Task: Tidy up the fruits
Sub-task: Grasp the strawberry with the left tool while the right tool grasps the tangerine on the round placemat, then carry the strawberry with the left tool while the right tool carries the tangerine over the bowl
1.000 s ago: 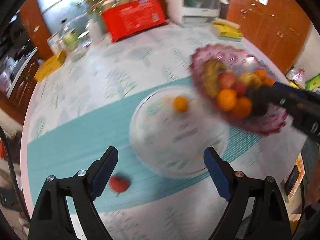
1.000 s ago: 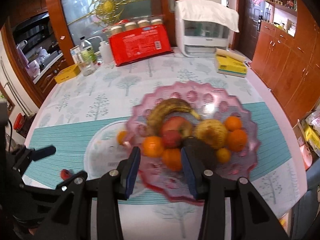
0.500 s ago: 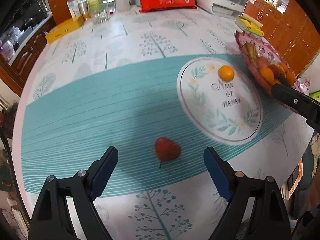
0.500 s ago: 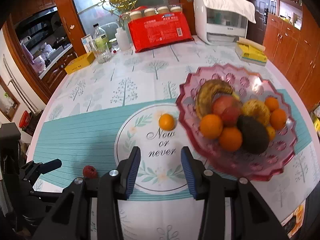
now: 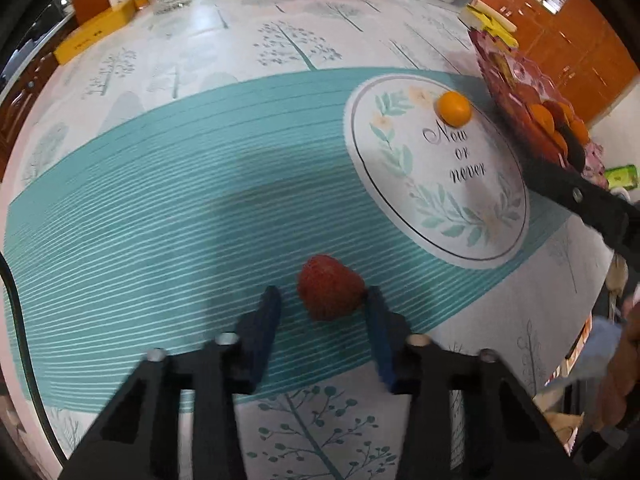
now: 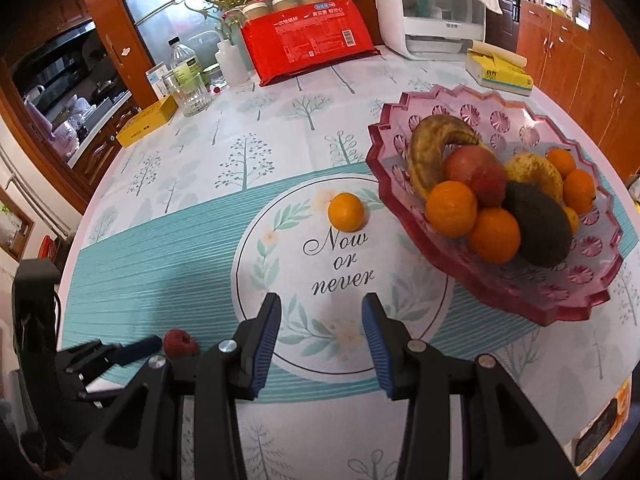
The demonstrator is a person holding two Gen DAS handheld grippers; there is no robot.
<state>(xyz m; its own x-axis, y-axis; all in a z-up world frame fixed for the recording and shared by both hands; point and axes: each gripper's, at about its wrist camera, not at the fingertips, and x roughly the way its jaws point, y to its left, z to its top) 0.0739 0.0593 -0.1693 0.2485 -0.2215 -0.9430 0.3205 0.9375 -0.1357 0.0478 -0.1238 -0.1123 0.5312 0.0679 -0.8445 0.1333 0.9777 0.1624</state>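
A red strawberry lies on the teal striped part of the tablecloth, between the blue pads of my left gripper. The right pad touches it and the left pad stands a little apart. It also shows in the right wrist view, at the left gripper's tips. A small orange sits on the round "Now or never" print. The pink glass fruit bowl holds a banana, an apple, oranges and an avocado. My right gripper is open and empty above the print's near edge.
At the table's far side stand a red package, a white appliance, a yellow box, a glass jar and a bottle and a flat yellow box. The table edge runs close on the left and front.
My left gripper has moved down and forward around the strawberry and its jaws have narrowed a lot. My right gripper has drawn back and left from the bowl.
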